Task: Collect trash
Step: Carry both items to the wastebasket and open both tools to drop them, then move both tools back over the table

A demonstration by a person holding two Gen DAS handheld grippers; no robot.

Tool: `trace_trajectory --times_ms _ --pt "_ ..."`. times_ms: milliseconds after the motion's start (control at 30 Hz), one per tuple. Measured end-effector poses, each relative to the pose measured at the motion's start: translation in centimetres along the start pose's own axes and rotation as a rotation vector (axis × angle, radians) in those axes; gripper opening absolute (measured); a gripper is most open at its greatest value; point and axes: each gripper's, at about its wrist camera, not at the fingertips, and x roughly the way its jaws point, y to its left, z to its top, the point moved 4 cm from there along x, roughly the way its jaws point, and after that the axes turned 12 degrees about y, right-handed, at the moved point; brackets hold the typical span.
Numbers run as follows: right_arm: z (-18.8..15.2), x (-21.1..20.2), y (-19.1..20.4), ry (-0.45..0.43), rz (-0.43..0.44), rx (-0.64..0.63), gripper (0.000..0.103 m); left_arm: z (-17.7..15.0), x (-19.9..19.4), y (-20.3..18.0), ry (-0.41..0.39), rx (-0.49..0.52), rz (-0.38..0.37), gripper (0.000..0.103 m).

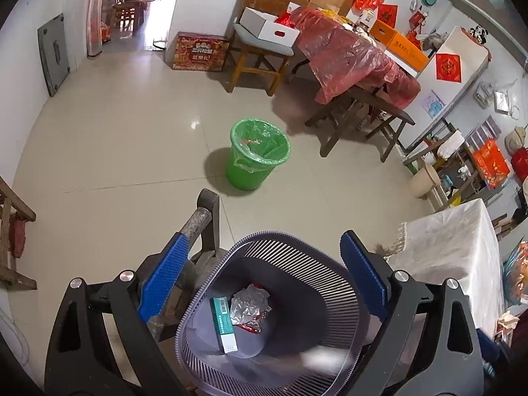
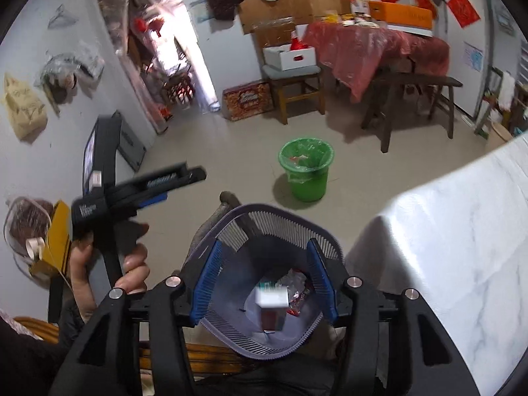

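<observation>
A grey slatted wastebasket (image 1: pixel 330 257) sits right under both grippers. In it lie a teal box (image 1: pixel 223 323), a crumpled silver wrapper (image 1: pixel 249 305) and a red wrapper (image 1: pixel 250 327). My left gripper (image 1: pixel 267 242) hangs over the basket's far rim, open wide with nothing between its blue pads. My right gripper (image 2: pixel 264 249) is open above the same wastebasket (image 2: pixel 280 217). A small blurred white and red box (image 2: pixel 271 300) is between its jaws, clear of both pads, over the trash inside. A hand (image 2: pixel 132 264) grips the left tool's handle.
A green bin (image 1: pixel 257 151) with a green liner stands on the tiled floor beyond the basket, also in the right wrist view (image 2: pixel 305 168). A white-covered table (image 2: pixel 445 247) is close on the right. Farther back are a red-covered table (image 1: pixel 349 56), a dark bench (image 1: pixel 379 112) and a wooden stool (image 1: pixel 260 62).
</observation>
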Motion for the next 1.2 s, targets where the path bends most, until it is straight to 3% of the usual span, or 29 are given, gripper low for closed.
trace_trajectory --times_ms 167,333,667,867,1000,1200 --pt "-0.6 -2.7 -2.6 -0.079 -0.026 0.076 0.063 -0.3 0.5 -0.7 0.013 0.027 -0.009 0.090" --pt "-1.6 -4.5 -5.3 -0.108 -0.048 0.125 0.065 -0.7 0.4 -1.5 -0.009 0.065 0.019 0.090" --pt "-5.3 -12.7 -10.4 -0.285 -0.191 0.256 0.081 -2.2 0.2 -4.7 -0.058 0.200 0.073 0.090" --pt "-9.1 -17.6 -14.2 -0.392 -0.268 0.354 0.086 -3.9 0.2 -7.8 -0.023 0.306 -0.047 0.091" --pt "-12.2 -20.9 -16.9 -0.454 -0.346 0.423 0.092 -5.5 -0.5 -10.3 -0.025 0.370 -0.090 0.091" --pt "-17.3 -25.9 -22.0 -0.544 -0.484 0.551 0.095 -7.4 -2.8 -16.4 -0.023 0.502 -0.169 0.092"
